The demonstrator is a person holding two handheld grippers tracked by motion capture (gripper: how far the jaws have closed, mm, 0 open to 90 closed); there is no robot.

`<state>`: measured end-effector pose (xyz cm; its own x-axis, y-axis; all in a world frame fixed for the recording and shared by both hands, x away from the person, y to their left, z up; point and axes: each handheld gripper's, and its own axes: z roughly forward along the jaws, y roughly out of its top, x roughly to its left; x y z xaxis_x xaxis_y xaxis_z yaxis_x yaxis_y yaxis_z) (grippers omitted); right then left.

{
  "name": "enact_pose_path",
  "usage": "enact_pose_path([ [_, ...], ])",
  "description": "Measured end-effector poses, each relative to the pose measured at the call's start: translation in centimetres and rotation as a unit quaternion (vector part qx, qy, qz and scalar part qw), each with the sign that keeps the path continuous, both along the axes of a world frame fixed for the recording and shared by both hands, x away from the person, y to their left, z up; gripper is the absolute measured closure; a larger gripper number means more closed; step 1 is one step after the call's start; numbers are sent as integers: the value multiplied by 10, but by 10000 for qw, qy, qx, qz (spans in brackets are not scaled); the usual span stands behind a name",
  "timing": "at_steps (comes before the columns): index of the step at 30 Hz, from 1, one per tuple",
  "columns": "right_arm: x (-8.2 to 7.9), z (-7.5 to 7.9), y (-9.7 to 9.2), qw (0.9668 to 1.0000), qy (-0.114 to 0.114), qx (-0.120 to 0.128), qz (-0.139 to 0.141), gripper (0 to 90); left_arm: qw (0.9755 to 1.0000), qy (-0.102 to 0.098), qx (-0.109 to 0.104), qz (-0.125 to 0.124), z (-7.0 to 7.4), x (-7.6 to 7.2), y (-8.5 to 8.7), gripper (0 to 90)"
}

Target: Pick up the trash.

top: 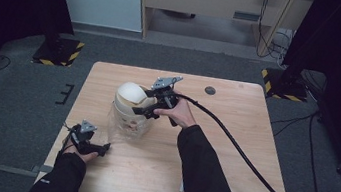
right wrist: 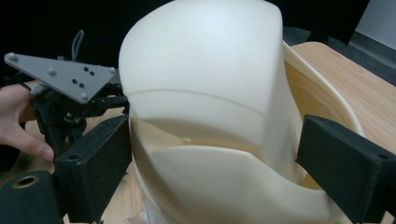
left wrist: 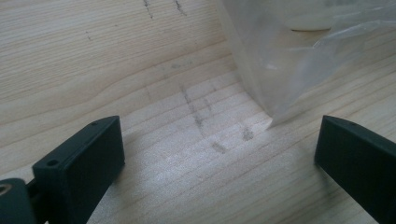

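We see a pale wooden surface (top: 231, 150) on grey carpet, black curtains either side. It bears one clear bag (top: 126, 126) of cream bowls (top: 130, 95). Two tools: the left tool (top: 103, 148) spread, the right tool (top: 143, 106) spread around the bowls.

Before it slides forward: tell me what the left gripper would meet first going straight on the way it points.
Probably the clear plastic bag. The left gripper is open over bare table, the bag's corner just ahead toward its right jaw; depth is uncertain.

A wooden table (top: 231, 150) on grey carpet (top: 11, 104), a round dark disc (top: 210, 90) near its far edge
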<state>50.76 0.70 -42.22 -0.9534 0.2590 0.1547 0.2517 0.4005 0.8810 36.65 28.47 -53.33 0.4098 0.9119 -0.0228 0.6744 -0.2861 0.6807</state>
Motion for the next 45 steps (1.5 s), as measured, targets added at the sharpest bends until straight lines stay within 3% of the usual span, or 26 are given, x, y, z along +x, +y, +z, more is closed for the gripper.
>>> enact_pose_path([
  [5, 1, -1, 2, 9999, 101, 58, 13, 100, 10000, 5, 7, -7, 0, 0, 0, 7],
  [8, 0, 2, 9, 9996, 88, -166, 187, 129, 10000, 4, 1, -3, 0, 0, 0, 7],
  [12, 1, 2, 11, 9998, 145, -8, 127, 145, 10000, 6, -8, -6, 0, 0, 0, 8],
  [16, 1, 4, 10, 9998, 164, -71, 106, 144, 10000, 9, -14, -4, 0, 0, 0, 8],
  [26, -7, 47, -18, 9987, -362, 290, -224, 184, 10000, -3, -12, -6, 0, 0, 0, 8],
  [29, -12, 66, -43, 9951, -571, 405, -698, 195, 10000, -10, -2, -9, 0, 0, 0, 8],
  [30, -12, 66, -43, 9951, -571, 405, -698, 195, 10000, -10, -2, -9, 0, 0, 0, 8],
  [33, -21, 80, -68, 9891, -893, 295, -1131, 209, 10000, -12, 14, -21, 0, 0, 0, 9],
  [36, -29, 85, -86, 9848, -947, 166, -1446, 230, 10000, -18, 5, -14, 0, 0, 0, 11],
  [37, -29, 85, -86, 9848, -947, 166, -1446, 230, 10000, -18, 5, -14, 0, 0, 0, 12],
  [38, -36, 84, -97, 9809, -969, 108, -1686, 242, 10000, -20, 9, -16, 0, -1, 0, 13],
  [40, -44, 81, -107, 9768, -1007, 86, -1889, 253, 10000, -18, 16, -15, 0, -1, 0, 15],
  [42, -51, 75, -117, 9736, -999, -4, -2053, 262, 10000, -19, 24, -17, 0, -1, 0, 16],
  [43, -51, 75, -117, 9736, -999, -4, -2053, 262, 10000, -19, 24, -17, 0, -1, 0, 16],
  [45, -62, 61, -130, 9691, -897, -100, -2297, 279, 10000, -21, 29, -16, 0, -1, 0, 18],
])
